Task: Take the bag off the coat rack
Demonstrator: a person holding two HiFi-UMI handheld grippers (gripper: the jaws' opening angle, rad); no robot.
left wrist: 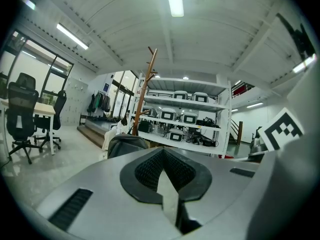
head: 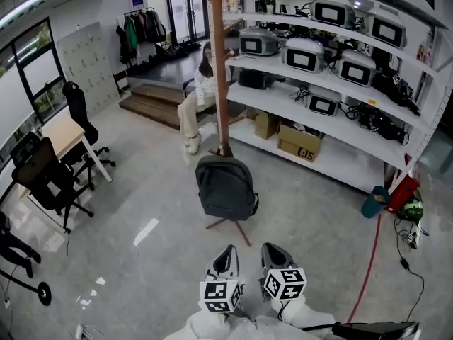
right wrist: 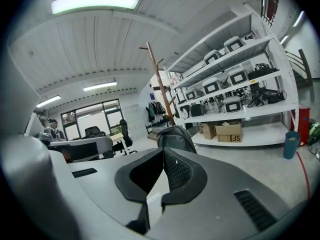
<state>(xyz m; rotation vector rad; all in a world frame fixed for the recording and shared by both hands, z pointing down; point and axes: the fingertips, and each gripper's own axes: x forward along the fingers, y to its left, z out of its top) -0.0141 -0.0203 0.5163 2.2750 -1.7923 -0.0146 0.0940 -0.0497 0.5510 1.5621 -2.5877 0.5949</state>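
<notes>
A dark grey backpack hangs low on a tall brown wooden coat rack in the middle of the room, just above the rack's feet. My left gripper and right gripper are side by side at the bottom of the head view, well short of the bag, both pointing toward it. Each has its jaws shut with nothing between them. In the left gripper view the backpack shows just over the closed jaws, with the coat rack behind. In the right gripper view the backpack sits beyond the closed jaws.
White shelving with grey devices and a cardboard box runs along the right. A person sits on a step behind the rack. A desk with black office chairs is on the left. A red cable and a teal bin lie right.
</notes>
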